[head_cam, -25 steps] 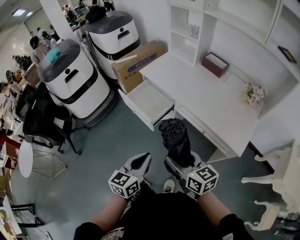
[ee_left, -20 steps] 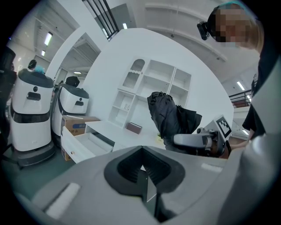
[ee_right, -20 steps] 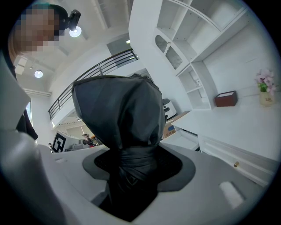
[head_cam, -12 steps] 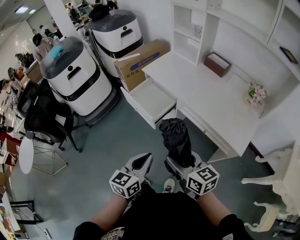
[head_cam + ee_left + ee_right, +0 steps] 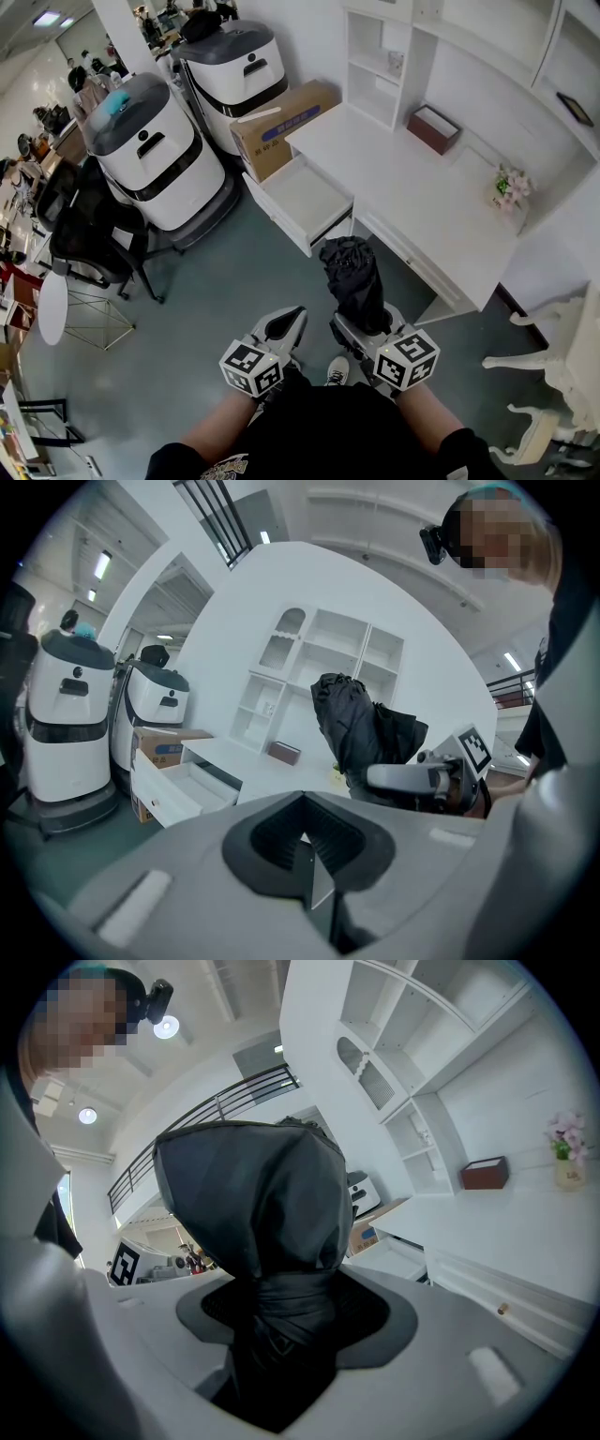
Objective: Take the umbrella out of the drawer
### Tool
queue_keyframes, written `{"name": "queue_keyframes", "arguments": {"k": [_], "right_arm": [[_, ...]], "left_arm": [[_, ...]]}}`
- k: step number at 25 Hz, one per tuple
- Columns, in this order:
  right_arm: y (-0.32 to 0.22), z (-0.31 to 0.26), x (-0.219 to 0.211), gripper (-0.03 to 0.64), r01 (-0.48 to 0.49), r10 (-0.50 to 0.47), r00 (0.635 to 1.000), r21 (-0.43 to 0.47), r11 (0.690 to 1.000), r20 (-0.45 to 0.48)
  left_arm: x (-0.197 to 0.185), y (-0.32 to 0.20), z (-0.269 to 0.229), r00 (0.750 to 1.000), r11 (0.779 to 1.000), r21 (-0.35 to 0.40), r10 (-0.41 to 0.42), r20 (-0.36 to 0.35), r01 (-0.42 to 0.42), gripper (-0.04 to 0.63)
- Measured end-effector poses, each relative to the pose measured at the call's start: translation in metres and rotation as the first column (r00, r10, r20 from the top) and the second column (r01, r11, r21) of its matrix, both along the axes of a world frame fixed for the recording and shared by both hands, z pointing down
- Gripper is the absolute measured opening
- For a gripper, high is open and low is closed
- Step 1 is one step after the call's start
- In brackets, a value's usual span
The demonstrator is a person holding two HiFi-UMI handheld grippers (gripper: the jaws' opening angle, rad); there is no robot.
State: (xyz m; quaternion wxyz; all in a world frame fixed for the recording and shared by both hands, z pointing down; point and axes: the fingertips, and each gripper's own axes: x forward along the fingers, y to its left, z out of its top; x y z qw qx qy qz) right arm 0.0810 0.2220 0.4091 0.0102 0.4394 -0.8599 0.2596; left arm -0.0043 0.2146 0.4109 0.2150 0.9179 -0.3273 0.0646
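Two hand-held grippers are hovering side by side just in front of the person, above the grey-green floor (image 5: 216, 291). The left gripper (image 5: 284, 322) is holding its jaws pressed together with nothing between them. The right gripper (image 5: 359, 328) is pinching the folded black fabric umbrella (image 5: 352, 270) near its lower end; the umbrella is standing upright, out of the drawer and apart from it. Beyond, the white pull-out drawer (image 5: 302, 202) is standing open under the white bench (image 5: 403, 183). A brown cardboard box (image 5: 281, 127) is sitting just beside the drawer. A small dark-red box (image 5: 429, 127) and pink flowers (image 5: 509, 186) are resting farther back on the bench.
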Motion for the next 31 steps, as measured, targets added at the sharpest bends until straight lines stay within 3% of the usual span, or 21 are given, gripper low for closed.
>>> {"name": "queue_keyframes", "arguments": {"k": [31], "right_arm": [[-0.008,0.009,0.009,0.285,-0.012,0.012,1.000,-0.014,1.000,0.009]], "left_arm": [[0.011,-0.007,0.008,1.000,1.000,-0.019,0.018,0.012,-0.017,0.000]]}}
